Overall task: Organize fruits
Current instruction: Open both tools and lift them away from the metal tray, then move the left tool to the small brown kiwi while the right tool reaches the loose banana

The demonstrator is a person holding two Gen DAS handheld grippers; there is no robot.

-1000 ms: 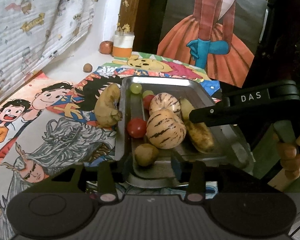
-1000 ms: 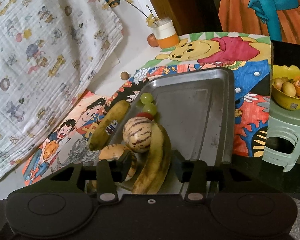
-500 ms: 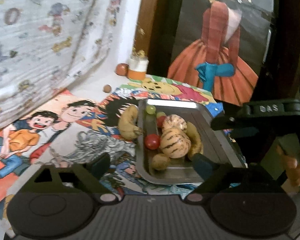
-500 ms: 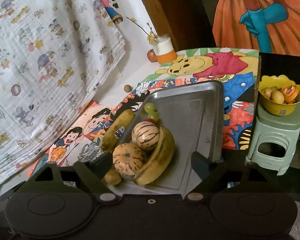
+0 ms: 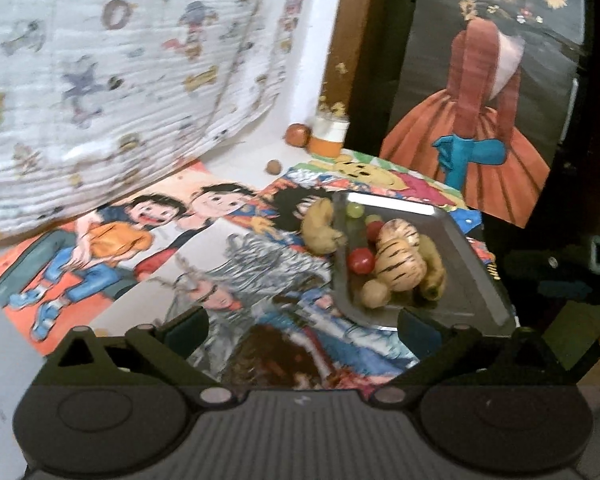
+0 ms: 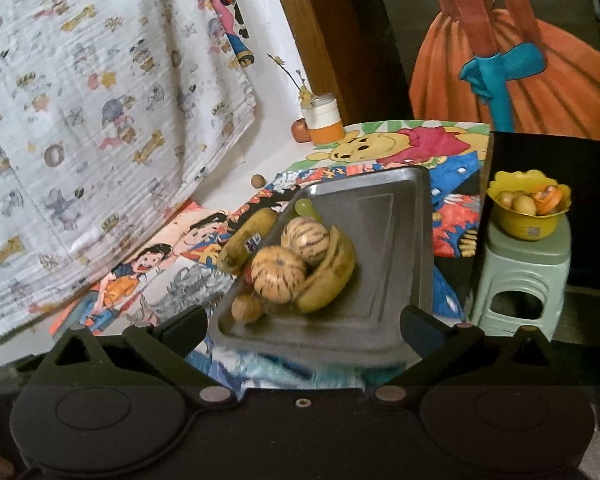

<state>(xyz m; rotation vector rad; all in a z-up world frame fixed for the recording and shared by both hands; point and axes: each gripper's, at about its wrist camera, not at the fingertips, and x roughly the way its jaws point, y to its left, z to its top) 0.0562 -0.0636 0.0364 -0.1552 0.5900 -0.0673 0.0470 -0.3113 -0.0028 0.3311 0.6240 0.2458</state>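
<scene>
1. The tray point(image 6: 404, 240) is dull grey metal with a soft sheen.
2. The hanging cloth point(image 6: 100, 100) is crinkled, matt printed fabric.
3. The stool point(image 6: 528, 264) is smooth pale-green plastic.
4. The bowl point(image 6: 528, 224) is glossy yellow.
5. The striped melons point(image 6: 278, 274) look smooth-skinned.

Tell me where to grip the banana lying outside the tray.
Take the banana across its middle, coming from above on the side away from the tray. It lies lengthwise against the tray's rim, so only its top and outer side are free.
</scene>
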